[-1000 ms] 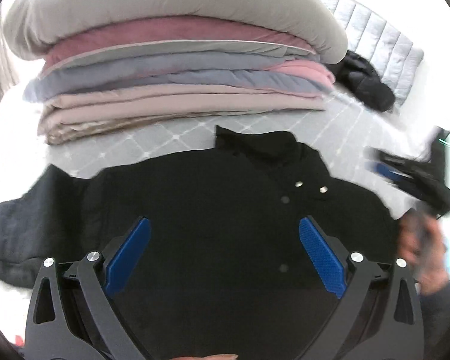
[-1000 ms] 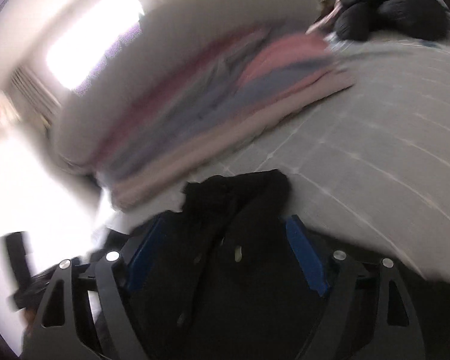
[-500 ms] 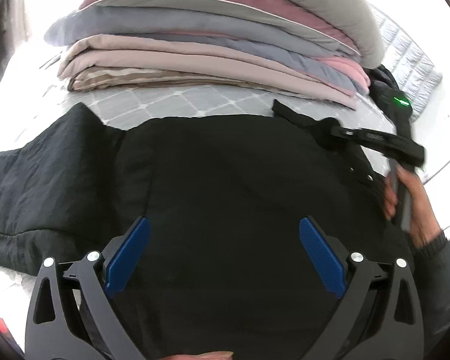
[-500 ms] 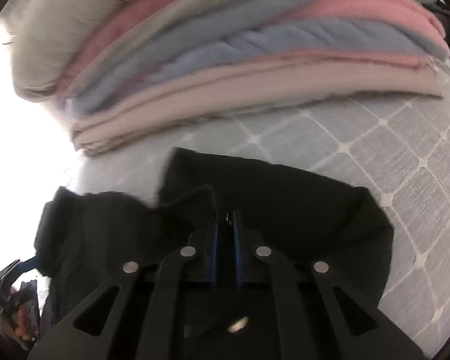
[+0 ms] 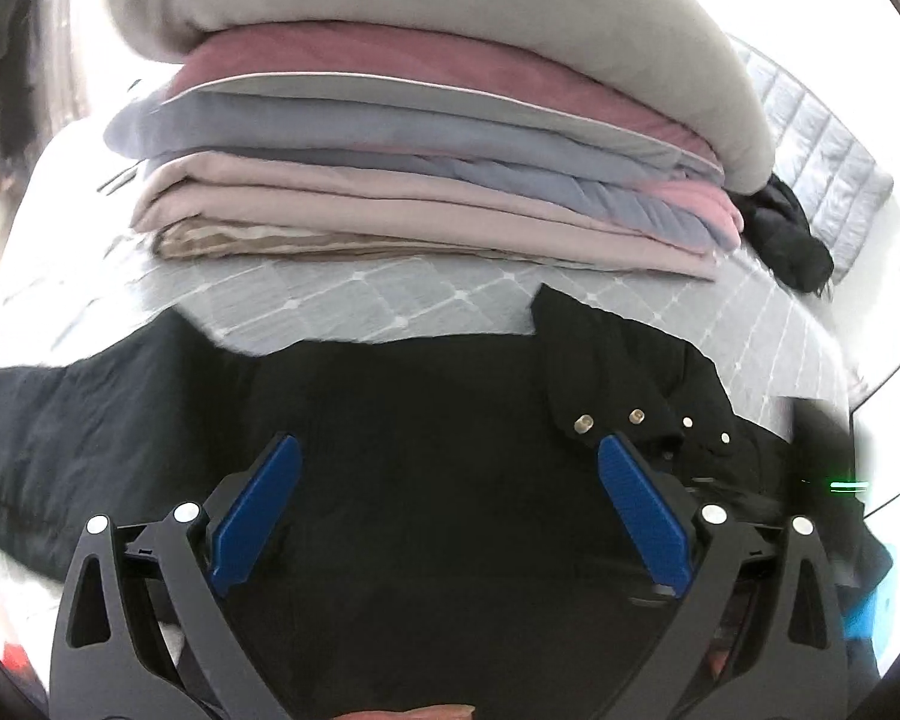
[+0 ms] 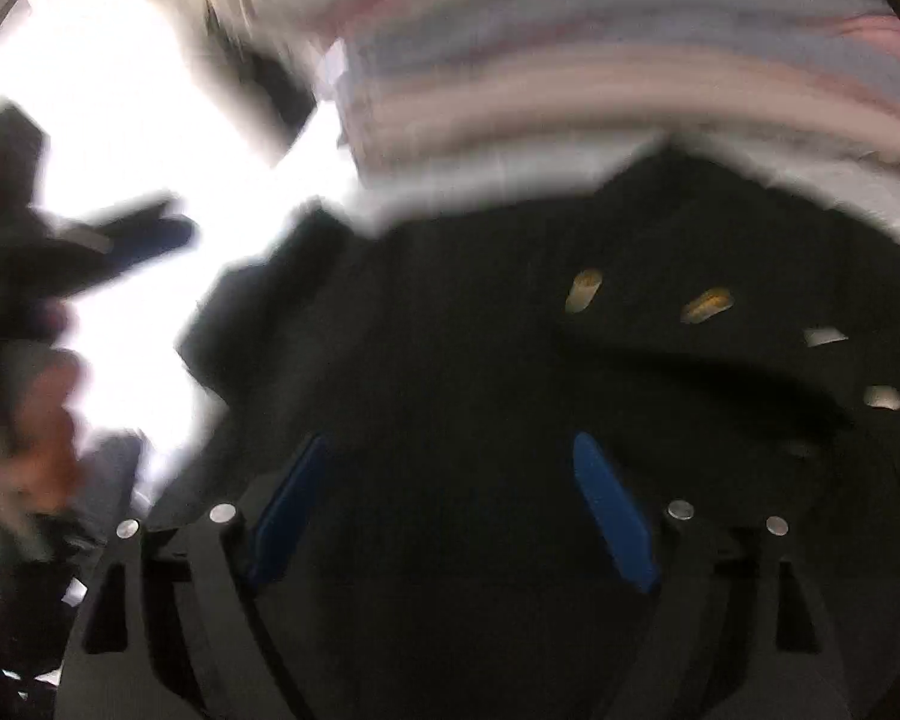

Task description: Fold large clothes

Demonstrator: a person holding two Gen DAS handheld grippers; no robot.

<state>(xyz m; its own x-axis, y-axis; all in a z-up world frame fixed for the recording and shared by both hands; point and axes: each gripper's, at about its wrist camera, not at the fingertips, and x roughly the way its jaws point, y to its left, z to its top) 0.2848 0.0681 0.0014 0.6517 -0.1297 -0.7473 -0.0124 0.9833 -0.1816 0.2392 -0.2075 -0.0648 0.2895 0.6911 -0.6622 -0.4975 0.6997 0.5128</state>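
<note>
A black jacket with metal snaps lies spread on the grey quilted bed, one sleeve out to the left, the collar folded over at the right. My left gripper is open and empty above the jacket's middle. My right gripper is open and empty over the same jacket, near the snaps. The right wrist view is motion-blurred. The left gripper and hand show blurred at its left edge.
A tall stack of folded blankets in grey, pink, blue and beige stands just behind the jacket. A dark bundle of clothing and a pale quilted item lie at the back right.
My right gripper was shut on the jacket's collar half a second ago; now it is open and has pulled back. The collar now lies folded over. My left gripper stayed open, shifting slightly.
</note>
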